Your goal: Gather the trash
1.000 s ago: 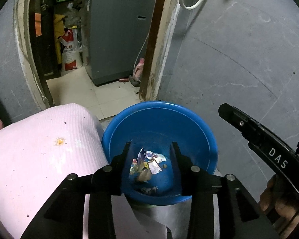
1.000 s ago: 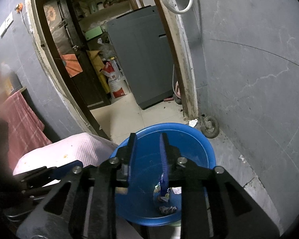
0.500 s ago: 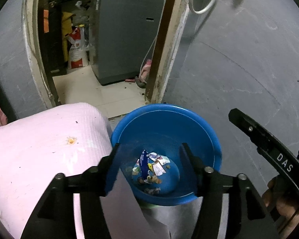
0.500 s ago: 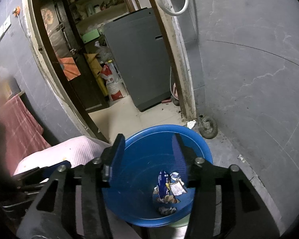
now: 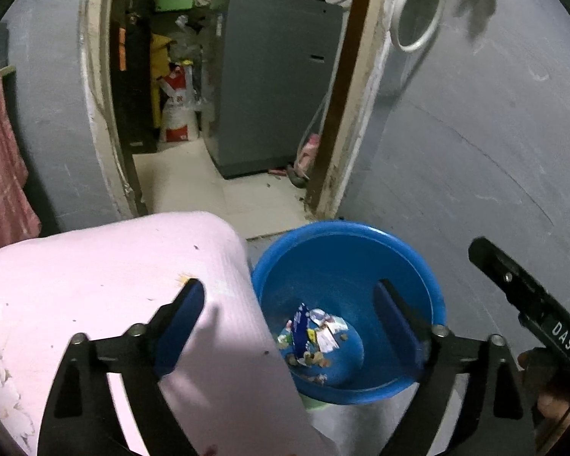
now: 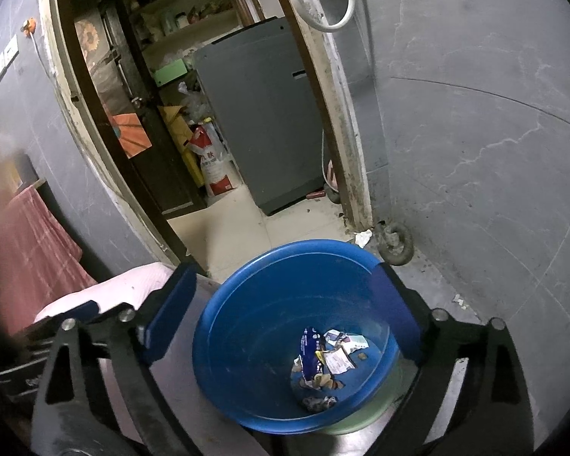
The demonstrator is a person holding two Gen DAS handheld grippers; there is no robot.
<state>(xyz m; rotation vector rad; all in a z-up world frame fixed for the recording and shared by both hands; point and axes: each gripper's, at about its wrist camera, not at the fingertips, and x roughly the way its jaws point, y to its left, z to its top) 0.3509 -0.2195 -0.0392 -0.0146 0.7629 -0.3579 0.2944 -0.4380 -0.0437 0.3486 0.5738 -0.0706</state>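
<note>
A blue plastic basin (image 5: 345,250) stands beside a pink-covered surface (image 5: 106,273). It holds a pile of trash (image 5: 313,336): a blue wrapper (image 6: 311,349), paper scraps and crumbs. My left gripper (image 5: 288,326) is wide open and empty above the pink edge and the basin. My right gripper (image 6: 281,315) is wide open and empty, held above the basin (image 6: 247,304). The right gripper's body also shows in the left wrist view (image 5: 528,304).
A doorway behind the basin leads to a tiled room with a grey washing machine (image 6: 262,125) and a red-white sack (image 6: 214,167). Grey wall (image 6: 475,133) runs along the right. A small wheel (image 6: 397,245) and paper scrap (image 6: 363,237) lie on the floor. A red towel (image 6: 30,243) hangs left.
Both grippers opened wide. The right one let go of the blue wrapper, which now lies in the basin. Both views pulled back and up a little.
</note>
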